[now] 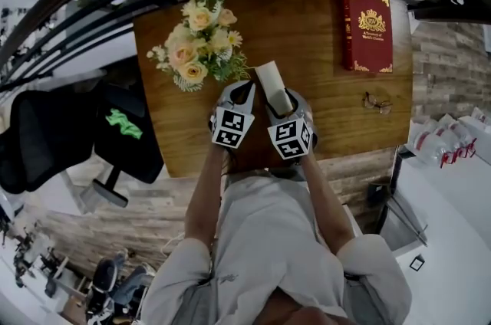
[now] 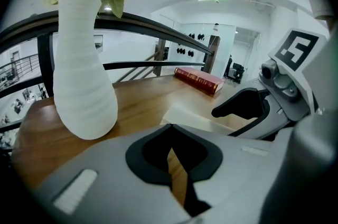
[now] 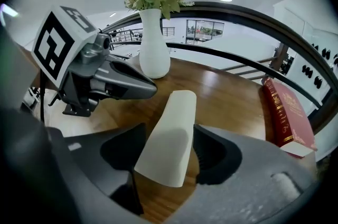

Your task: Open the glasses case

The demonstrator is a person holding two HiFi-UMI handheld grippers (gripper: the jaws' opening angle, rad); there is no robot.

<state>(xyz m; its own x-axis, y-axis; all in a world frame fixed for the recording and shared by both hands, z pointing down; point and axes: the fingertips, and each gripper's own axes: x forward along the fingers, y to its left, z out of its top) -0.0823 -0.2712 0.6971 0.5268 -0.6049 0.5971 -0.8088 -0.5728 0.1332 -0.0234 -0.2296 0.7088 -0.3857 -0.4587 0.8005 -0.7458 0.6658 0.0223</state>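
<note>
while the glasses case (image 3: pixel 169 138) lay on the wooden table (image 1: pixel 322 109), near the front edge and well closed, its near end stood between the jaws of the right gripper (image 3: pixel 168 159). these jaws were wide apart. the right one was very close to the side of the case, maybe touching it, and on the left side a dark gap showed, so the case was framed but not held. the left gripper (image 2: pixel 174 165) was just beside, on the left of the case, with its jaws drawn narrow to a thin slit. only the wood of the table showed through this slit and nothing was in it.

the task seemed at its beginning, since no seam was opened yet. i think the main danger was the smooth table: if one tool pushed on the lid before the other held the base firmly, the light case could slide or turn away. it could go toward the white vase (image 2: pixel 82 75) with flowers (image 1: pixel 198 40), which stood near behind the left gripper. a second danger was a grip across lid and base together, which would keep the case shut. the red book (image 1: pixel 367 31) and the glasses (image 1: pixel 377 103) lay well apart at the right, so they seemed safe.
</note>
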